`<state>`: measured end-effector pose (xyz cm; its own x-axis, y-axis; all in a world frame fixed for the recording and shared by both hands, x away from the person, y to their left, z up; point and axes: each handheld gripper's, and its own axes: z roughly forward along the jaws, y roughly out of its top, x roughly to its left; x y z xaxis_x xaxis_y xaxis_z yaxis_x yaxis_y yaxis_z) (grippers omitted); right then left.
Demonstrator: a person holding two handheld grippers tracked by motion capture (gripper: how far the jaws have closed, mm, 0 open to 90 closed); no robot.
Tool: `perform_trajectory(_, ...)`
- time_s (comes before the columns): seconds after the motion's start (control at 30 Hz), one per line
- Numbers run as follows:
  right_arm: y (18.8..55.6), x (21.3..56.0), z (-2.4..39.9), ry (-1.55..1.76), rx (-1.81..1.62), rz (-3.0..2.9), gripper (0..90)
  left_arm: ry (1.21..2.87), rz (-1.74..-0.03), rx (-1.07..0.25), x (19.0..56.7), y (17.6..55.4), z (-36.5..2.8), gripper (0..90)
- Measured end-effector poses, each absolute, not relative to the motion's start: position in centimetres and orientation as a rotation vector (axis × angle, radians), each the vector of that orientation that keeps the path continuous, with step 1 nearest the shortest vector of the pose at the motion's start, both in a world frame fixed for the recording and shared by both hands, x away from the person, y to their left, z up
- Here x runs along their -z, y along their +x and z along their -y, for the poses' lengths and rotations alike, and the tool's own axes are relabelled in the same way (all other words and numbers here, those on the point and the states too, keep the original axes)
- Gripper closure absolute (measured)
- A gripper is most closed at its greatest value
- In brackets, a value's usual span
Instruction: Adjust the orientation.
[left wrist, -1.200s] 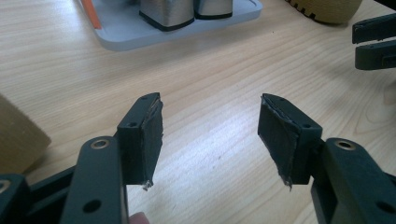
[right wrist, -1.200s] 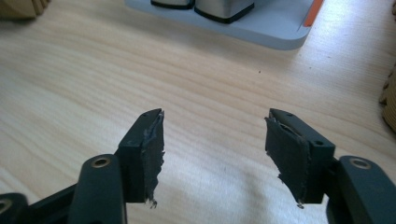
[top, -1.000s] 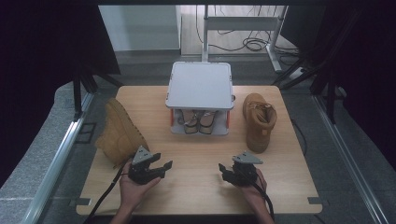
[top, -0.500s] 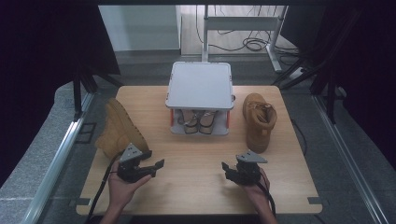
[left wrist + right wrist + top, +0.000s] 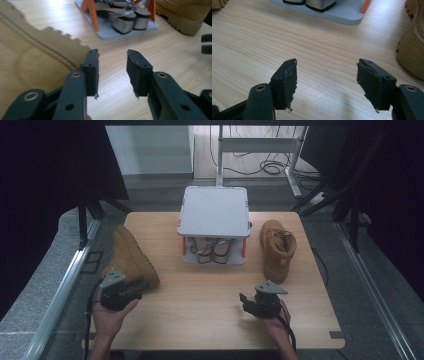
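Since the earlier frame, the left tongs (image 5: 131,287) have swung leftward to the tan boot (image 5: 131,257) lying on its side at the counter's (image 5: 210,295) left edge, jaws just narrowed to a half gap with nothing between them. They look poised to take the boot by its sole (a judgement). The left gripper view shows the lugged sole edge (image 5: 37,57) just beside one jaw. The right tongs (image 5: 327,75) hover wide open, empty, near the upright boot (image 5: 277,247).
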<state>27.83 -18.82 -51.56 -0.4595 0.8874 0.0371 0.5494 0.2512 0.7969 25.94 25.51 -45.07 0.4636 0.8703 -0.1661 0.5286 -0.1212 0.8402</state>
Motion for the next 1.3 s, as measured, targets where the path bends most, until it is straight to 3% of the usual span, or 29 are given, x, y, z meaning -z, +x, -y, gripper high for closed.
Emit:
perform_trajectory(0.47, 27.9, 51.7, 18.7, 1.331, -1.107, -2.119, 32.1, 1.732, -1.336, -0.593, 44.5, 25.6, -30.6, 84.9)
perform_trajectory(1.1, 28.0, 52.0, 18.8, 1.336, -1.080, -2.123, 32.1, 1.640, -1.543, -0.545, 47.6, 26.5, -36.6, 88.5)
perform_trajectory(1.3, 28.1, 52.1, 18.7, 1.332, -1.070, -2.133, 32.0, 1.632, -1.562, -0.509, 48.7, 26.9, -37.0, 88.8)
